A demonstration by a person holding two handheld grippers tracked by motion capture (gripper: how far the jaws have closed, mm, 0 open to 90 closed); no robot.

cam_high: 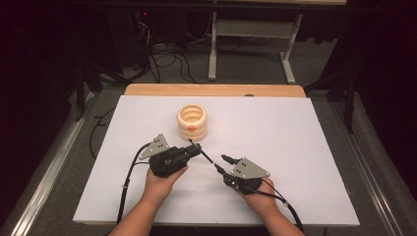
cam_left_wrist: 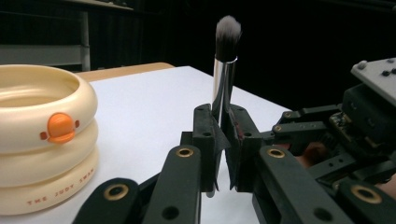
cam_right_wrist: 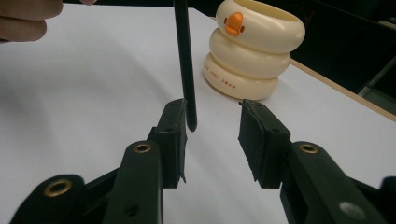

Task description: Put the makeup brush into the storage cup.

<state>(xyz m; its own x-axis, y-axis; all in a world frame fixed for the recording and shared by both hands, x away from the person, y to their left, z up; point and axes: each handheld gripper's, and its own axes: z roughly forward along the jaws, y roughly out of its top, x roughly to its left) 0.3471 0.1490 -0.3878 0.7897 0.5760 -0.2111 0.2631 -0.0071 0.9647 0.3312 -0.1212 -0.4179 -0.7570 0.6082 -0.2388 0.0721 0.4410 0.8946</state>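
Note:
A makeup brush (cam_left_wrist: 224,70) with a silver ferrule and grey bristles stands up between the jaws of my left gripper (cam_left_wrist: 223,140), which is shut on it. In the high view the brush (cam_high: 206,156) runs from my left gripper (cam_high: 196,149) toward my right gripper (cam_high: 221,162). Its black handle (cam_right_wrist: 184,60) ends between the jaws of my right gripper (cam_right_wrist: 212,126). Those jaws stand open, with the handle tip close by one pad and the other pad well clear. A cream ringed cup with an orange duck bill (cam_high: 192,123) stands just beyond the left gripper.
A white sheet (cam_high: 295,147) covers the table, with a wooden edge (cam_high: 211,90) at the far side. The cup (cam_right_wrist: 252,46) is near the right gripper's far right. Fingers of the other hand (cam_right_wrist: 28,18) show at upper left. Dark floor, cables and a desk frame (cam_high: 251,44) lie beyond.

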